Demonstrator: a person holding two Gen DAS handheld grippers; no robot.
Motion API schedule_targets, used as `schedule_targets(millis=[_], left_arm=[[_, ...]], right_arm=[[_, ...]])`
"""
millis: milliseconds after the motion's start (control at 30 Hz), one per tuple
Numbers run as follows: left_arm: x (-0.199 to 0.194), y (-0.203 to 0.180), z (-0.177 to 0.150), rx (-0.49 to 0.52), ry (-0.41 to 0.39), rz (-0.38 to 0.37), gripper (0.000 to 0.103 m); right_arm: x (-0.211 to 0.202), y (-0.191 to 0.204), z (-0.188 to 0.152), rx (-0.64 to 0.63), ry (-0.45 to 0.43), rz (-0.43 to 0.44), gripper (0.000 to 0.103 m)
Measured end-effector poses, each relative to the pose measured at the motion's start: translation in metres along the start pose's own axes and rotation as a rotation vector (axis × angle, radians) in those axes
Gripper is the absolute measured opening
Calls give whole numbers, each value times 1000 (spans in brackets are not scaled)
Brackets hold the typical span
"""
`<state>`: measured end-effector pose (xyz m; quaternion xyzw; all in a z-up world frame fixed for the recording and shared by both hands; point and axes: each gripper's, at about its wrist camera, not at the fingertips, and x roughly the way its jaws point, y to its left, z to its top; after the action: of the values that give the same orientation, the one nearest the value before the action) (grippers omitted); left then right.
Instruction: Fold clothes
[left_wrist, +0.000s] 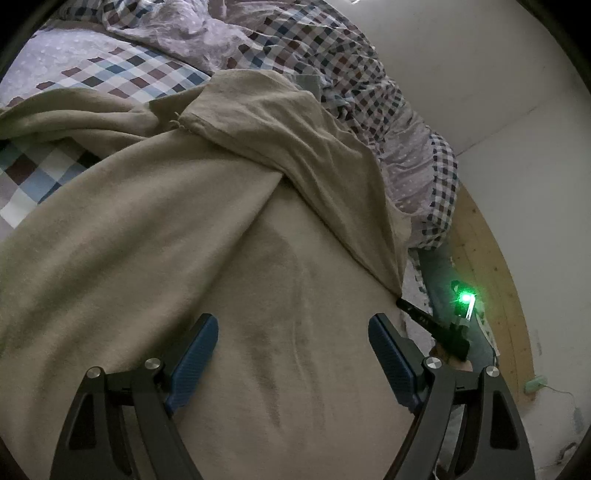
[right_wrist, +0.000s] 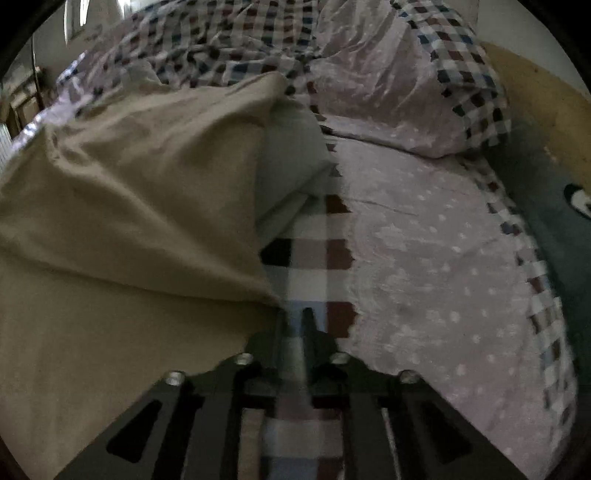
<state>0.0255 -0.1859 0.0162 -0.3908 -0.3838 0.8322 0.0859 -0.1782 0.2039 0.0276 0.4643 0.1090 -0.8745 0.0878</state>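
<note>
A beige garment (left_wrist: 207, 221) lies spread on the bed (left_wrist: 110, 74). The right gripper (right_wrist: 293, 314), nearly closed, pinches its corner, lifting a flap. The left gripper (left_wrist: 293, 343) hovers wide. Carry the flap over evenly, edges aligned.

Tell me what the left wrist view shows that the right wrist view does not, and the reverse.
Only the left wrist view: the left claw open over the beige garment, a green light on the other tool, and the wooden floor.

Only the right wrist view: the right claw nearly shut at the garment's corner, its grip hard to confirm through blur, and a pillow.

Both: the beige garment on the checked bedsheet.
</note>
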Motion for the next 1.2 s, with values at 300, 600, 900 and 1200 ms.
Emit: schedule_targets(millis=[300,600,900,1200], left_arm=[[-6,-18,-5,44,-2,-49,87],[-18,-55,-31,136,23,-142,87],[-14,-87,-64,252,80,-169,87],[-8,-84,-66,246,101,-158,87]], right_arm=[[-145,-10,-77,41,-82,-29,41],[-257,35,-236,148,-84,-20,45],[-231,75,-296,125,7,-18,44],[-235,-7,-330,520,72,-175,43]])
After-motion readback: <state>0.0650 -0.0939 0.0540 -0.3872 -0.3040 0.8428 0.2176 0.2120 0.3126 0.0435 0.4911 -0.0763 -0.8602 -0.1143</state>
